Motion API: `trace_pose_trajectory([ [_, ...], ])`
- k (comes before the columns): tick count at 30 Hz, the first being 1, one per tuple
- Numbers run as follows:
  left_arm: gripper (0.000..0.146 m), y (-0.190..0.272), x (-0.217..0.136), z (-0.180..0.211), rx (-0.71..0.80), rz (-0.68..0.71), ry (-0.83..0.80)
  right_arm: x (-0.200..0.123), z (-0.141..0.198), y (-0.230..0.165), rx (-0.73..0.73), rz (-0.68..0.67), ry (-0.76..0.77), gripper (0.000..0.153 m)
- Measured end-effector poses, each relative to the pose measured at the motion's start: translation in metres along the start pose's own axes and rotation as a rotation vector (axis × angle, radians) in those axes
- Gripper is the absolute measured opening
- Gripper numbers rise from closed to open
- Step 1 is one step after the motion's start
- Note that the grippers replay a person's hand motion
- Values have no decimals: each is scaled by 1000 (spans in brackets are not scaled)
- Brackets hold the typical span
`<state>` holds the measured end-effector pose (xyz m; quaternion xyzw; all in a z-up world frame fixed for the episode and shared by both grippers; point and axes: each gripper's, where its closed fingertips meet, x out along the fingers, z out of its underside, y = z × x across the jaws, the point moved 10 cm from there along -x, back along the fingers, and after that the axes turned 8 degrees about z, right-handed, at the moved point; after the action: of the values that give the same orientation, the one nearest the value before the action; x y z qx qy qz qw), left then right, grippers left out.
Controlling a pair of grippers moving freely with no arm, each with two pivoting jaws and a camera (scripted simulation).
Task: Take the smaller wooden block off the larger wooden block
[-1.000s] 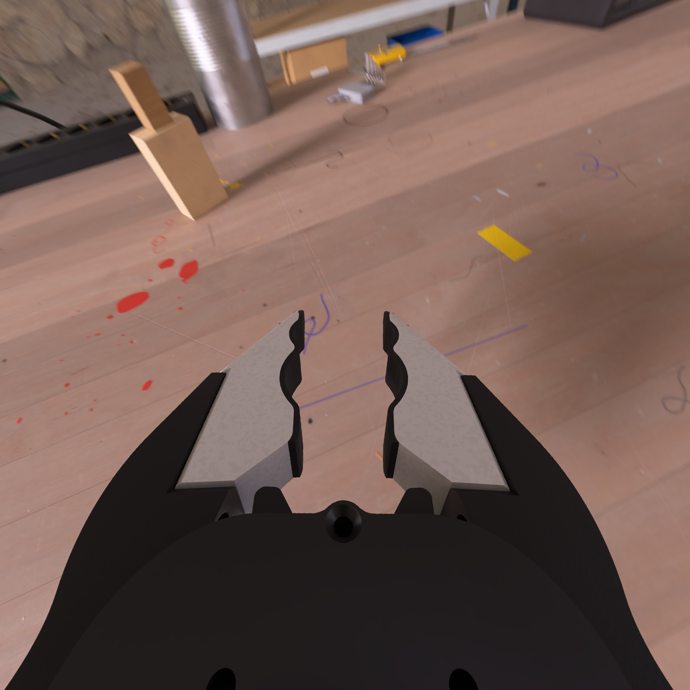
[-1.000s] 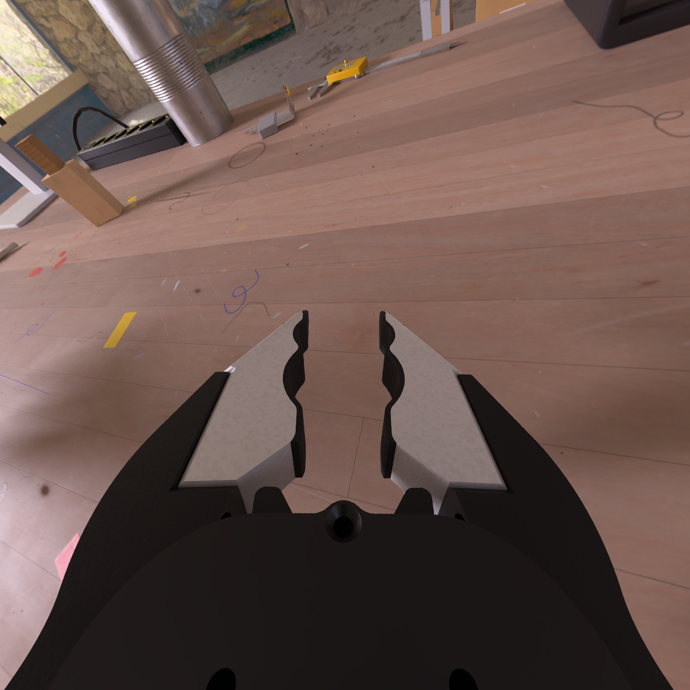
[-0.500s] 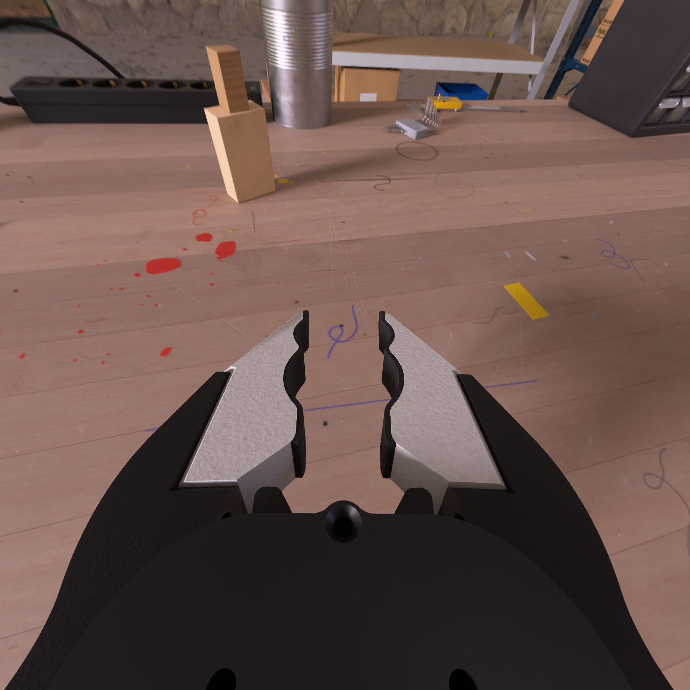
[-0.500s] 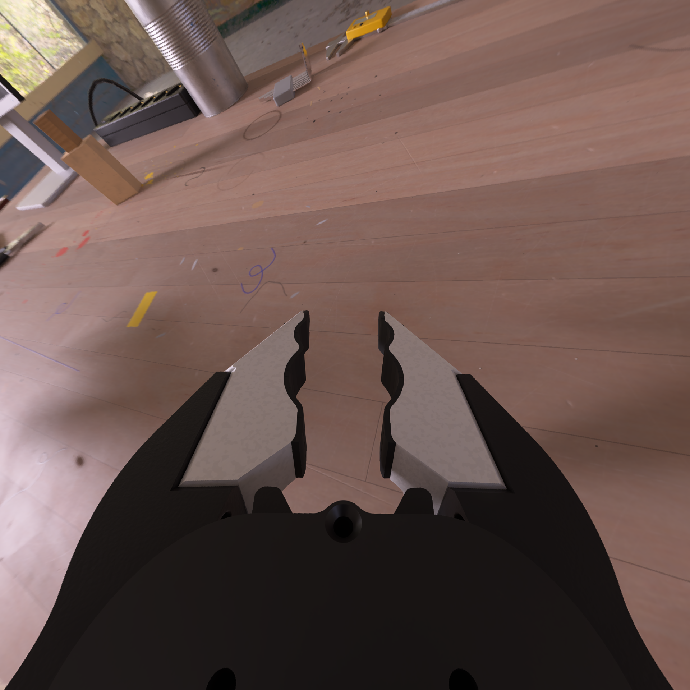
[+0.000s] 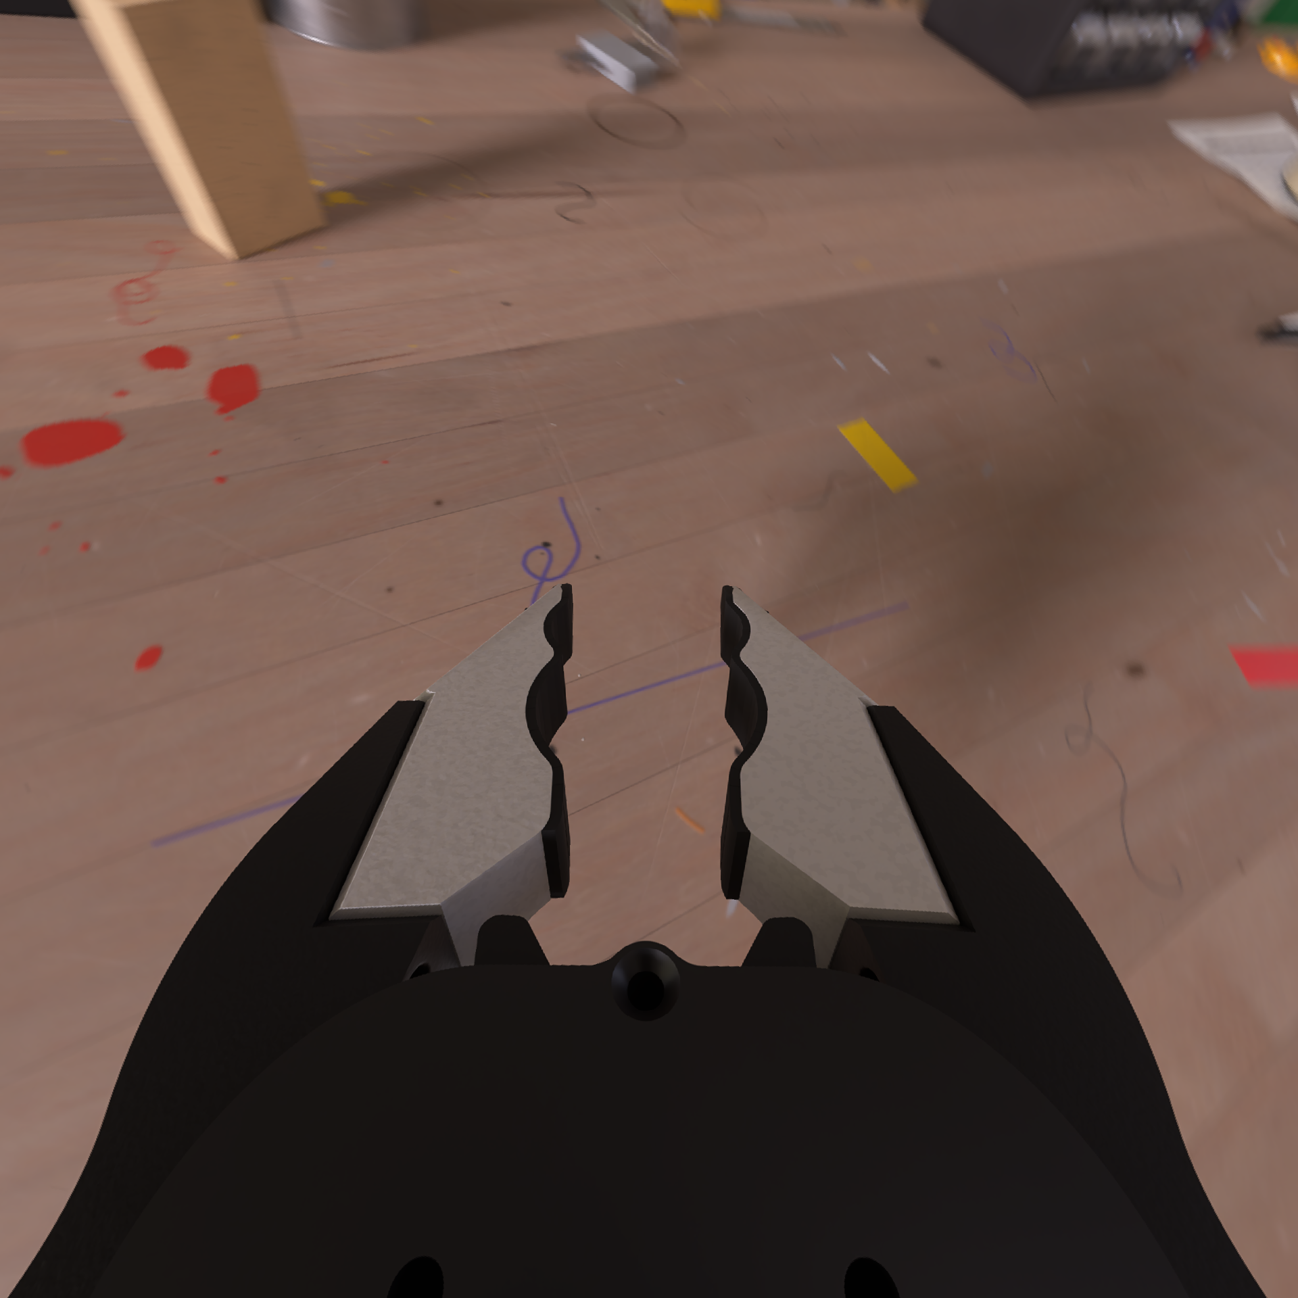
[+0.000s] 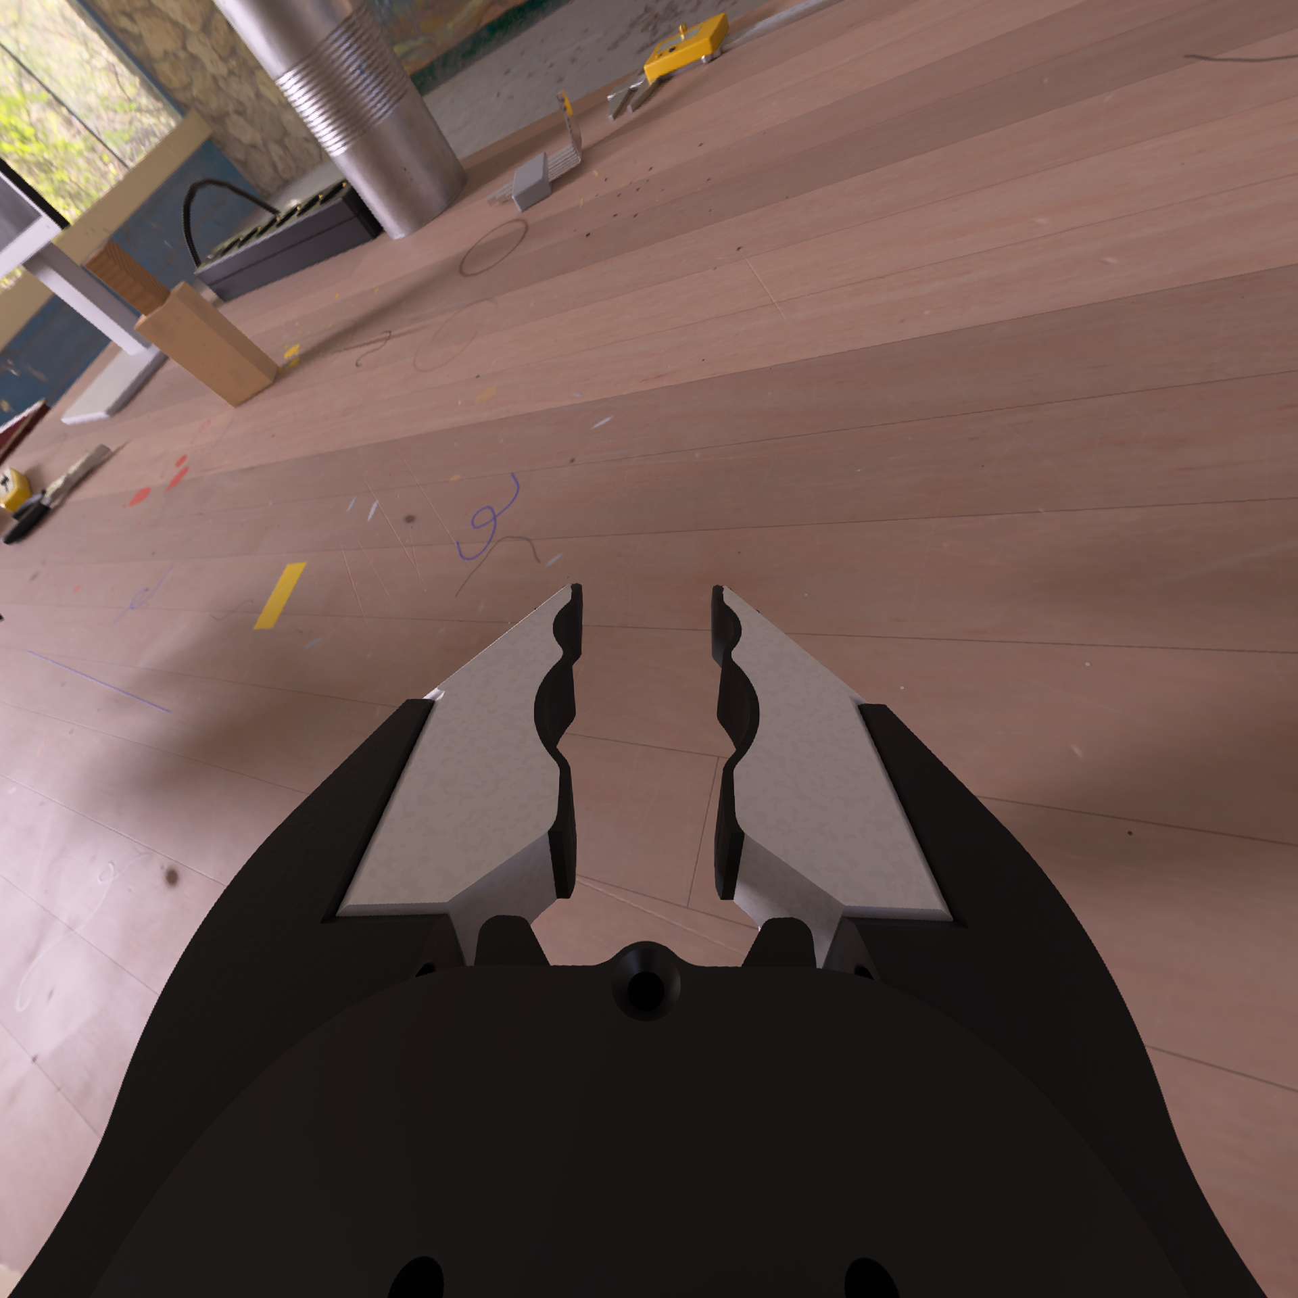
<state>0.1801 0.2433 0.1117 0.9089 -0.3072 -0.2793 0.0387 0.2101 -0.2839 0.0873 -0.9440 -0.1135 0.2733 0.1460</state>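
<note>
The larger wooden block stands on the wooden table at the far left of the right wrist view, with the smaller, darker wooden block on top of it. In the left wrist view only the larger block shows, at the top left, cut off by the frame's top edge; the smaller block is out of frame. My left gripper is open and empty, well short of the block. My right gripper is open and empty, far from the blocks.
A metal cylinder and a black power strip stand behind the blocks. Small grey parts and a yellow tool lie farther back. A dark bin and papers are at the right. Red paint spots mark the table.
The left gripper has moved forward toward the blocks and pitched down, so the smaller block has left its view. The right gripper's view has shifted slightly; the blocks look a little nearer. Both stay open.
</note>
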Motion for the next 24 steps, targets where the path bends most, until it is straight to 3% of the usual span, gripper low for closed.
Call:
trace_pose_trajectory([
  [5, 39, -16, -17, -44, 321, 122, -267, 2, 4, -7, -97, 13, 15, 47],
  [10, 41, -59, -8, -142, 526, 72, -433, 4, 7, -13, -164, 35, 12, 54],
  [13, 47, -88, 23, -200, 619, -47, -540, 4, 6, -18, -185, 6, 27, 54],
  [17, 60, -122, 75, -248, 682, -120, -718, 5, 4, -19, -146, -32, 29, 54],
  [21, 67, -148, 123, -264, 659, -101, -881, 4, 5, -17, -103, -55, 11, 54],
  [24, 61, -162, 150, -263, 654, -96, -979, 4, 6, -14, -73, -77, -1, 54],
])
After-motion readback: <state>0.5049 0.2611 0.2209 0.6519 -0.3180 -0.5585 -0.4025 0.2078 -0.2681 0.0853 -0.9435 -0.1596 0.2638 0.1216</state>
